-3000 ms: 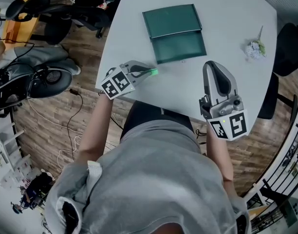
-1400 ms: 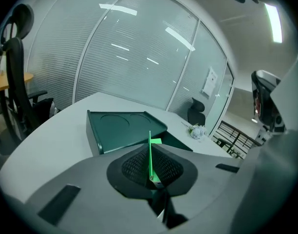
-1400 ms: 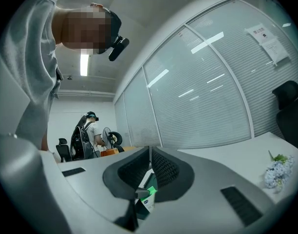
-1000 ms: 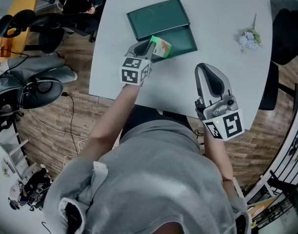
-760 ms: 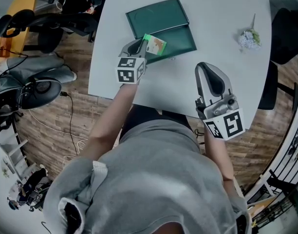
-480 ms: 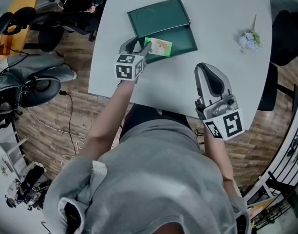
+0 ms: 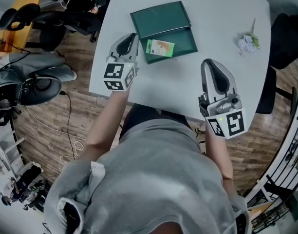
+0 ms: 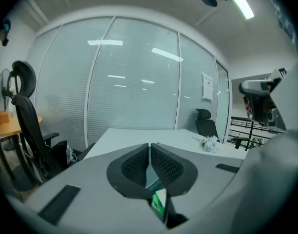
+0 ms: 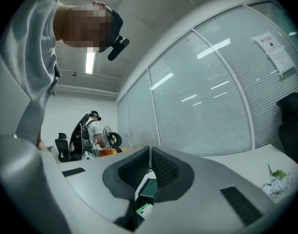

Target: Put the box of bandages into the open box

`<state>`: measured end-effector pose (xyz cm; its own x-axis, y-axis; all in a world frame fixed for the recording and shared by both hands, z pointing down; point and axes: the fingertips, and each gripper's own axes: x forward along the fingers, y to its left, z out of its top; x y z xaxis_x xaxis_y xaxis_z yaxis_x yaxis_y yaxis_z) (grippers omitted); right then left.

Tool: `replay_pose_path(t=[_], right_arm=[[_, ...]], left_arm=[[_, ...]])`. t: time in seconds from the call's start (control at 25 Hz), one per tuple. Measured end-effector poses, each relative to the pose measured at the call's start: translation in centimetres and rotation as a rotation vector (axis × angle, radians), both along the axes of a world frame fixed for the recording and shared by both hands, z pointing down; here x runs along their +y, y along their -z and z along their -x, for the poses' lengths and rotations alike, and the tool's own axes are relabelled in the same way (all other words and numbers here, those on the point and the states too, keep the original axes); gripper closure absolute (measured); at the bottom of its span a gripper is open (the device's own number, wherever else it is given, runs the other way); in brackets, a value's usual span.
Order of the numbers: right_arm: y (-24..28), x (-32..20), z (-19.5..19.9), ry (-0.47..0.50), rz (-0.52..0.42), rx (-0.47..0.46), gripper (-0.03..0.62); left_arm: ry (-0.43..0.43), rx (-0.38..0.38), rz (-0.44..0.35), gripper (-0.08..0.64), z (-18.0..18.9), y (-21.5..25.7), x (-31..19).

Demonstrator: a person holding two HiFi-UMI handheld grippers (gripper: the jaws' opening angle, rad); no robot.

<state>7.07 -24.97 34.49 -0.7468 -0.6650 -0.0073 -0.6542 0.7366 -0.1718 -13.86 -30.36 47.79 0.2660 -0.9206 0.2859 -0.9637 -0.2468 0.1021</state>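
Mostly hidden behind the closing, empty fingers [image 8: 134, 167] of the left gripper [image 8: 150, 146]: bandage box [image 8: 159, 202], down to one green corner below them. Print too small to read. Likewise cut off under the fingers [image 9: 166, 172] of the right gripper [image 9: 150, 150]: open box [image 9: 149, 188].

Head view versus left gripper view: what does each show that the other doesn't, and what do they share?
Head view only: the bandage box lying flat inside the open box, apart from the left gripper; the right gripper nearer the person. Left gripper view only: its jaws closing, nearly together, nothing between them; a glass wall behind. Shared: the white table, the flower bunch, a green sliver of the bandage box.
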Motion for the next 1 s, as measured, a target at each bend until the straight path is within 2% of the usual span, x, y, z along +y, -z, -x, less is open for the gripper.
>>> replay_pose_path(t=[0.2, 0.4, 0.6, 1.0], right_arm=[[2.1, 0.0, 0.2, -0.022, -0.065, 0.007, 0.543], [4.6, 0.1, 0.1, -0.038, -0.133, 0.001, 0.543], [6.7, 0.6, -0.1, -0.061, -0.174, -0.006, 0.543], [8.2, 0.9, 0.9, -0.075, -0.195, -0.028, 0.543]], left_arm=[[-0.001, -0.023, -0.176, 0.54, -0.1, 8.2, 0.9], [-0.01, -0.041, -0.285, 0.54, -1.2, 14.2, 2.7], [0.006, -0.032, -0.335, 0.54, -1.7, 17.6, 4.7], [-0.006, -0.005, -0.337, 0.54, -2.0, 17.9, 6.2]])
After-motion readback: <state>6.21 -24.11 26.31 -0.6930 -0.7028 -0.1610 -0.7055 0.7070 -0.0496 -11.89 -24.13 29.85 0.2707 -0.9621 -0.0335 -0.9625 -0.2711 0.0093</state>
